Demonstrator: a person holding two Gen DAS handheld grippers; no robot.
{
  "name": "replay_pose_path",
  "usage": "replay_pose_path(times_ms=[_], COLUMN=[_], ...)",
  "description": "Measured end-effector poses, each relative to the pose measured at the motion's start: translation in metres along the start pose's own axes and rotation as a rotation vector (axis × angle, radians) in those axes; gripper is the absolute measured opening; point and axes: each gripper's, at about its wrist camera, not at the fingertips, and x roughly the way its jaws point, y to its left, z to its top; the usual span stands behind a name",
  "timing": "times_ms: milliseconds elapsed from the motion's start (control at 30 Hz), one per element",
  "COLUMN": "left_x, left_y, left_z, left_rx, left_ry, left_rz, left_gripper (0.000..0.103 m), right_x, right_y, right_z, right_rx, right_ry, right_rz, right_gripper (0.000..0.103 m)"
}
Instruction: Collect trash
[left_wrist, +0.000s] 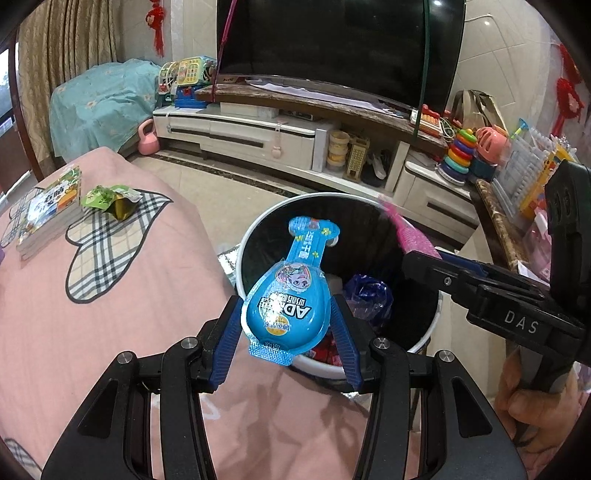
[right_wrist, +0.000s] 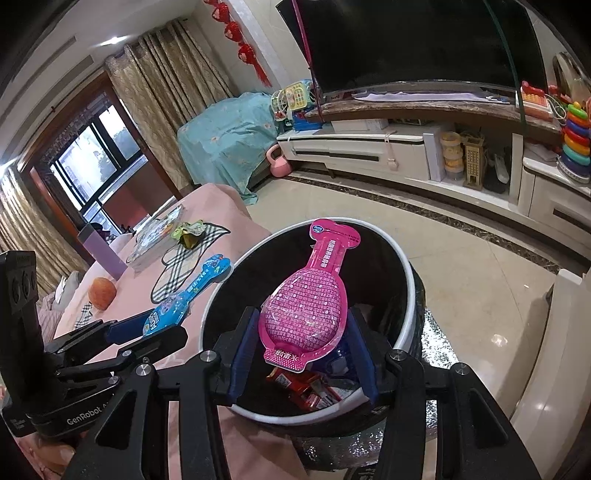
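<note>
The left gripper (left_wrist: 286, 325) has its jaws closed on a blue packet (left_wrist: 286, 302), held at the near-left rim of the black bin (left_wrist: 243, 254), partly over the pink-covered bench (left_wrist: 110, 314). The right gripper (right_wrist: 303, 347) holds a pink packet (right_wrist: 308, 314) in its jaws, squarely over the bin's mouth, where other wrappers already lie. Let go here, the blue packet could clip the rim and slide back onto the bench, since it hangs so close to the edge. A green wrapper (left_wrist: 110, 201) remains far left on the bench, beside the books (left_wrist: 48, 218).
</note>
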Motion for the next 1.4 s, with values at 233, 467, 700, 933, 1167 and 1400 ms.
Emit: replay_pose_path(times_ms=[233, 467, 700, 933, 1167, 1400], left_x=[-0.003, -0.016, -0.042, -0.076, -0.111, -0.147], left_y=[0.001, 0.016, 0.031, 0.041, 0.047, 0.05], left_z=[-0.001, -0.015, -0.041, -0.073, -0.098, -0.12], left_rx=[-0.009, -0.061, -0.127, -0.165, -0.173, -0.166], left_ry=[-0.016, -0.028, -0.055, -0.116, -0.238, -0.414], left_rz=[0.002, 0.012, 0.016, 0.038, 0.104, 0.219], left_gripper=[0.067, 0.071, 0.076, 0.081, 0.09, 0.103], right_x=[-0.005, -0.018, -0.038, -0.052, -0.072, -0.105], right_y=[-0.006, -0.004, 0.008, 0.033, 0.063, 0.096], right_z=[0.003, -0.004, -0.019, -0.043, -0.068, -0.083], right_rx=[0.03, 0.056, 0.085, 0.064, -0.012, -0.124], right_ry=[-0.012, -0.043, -0.091, -0.129, -0.21, -0.406], right_rz=[0.018, 0.032, 0.044, 0.036, -0.029, -0.14], right_gripper=[0.065, 0.074, 0.092, 0.101, 0.102, 0.103])
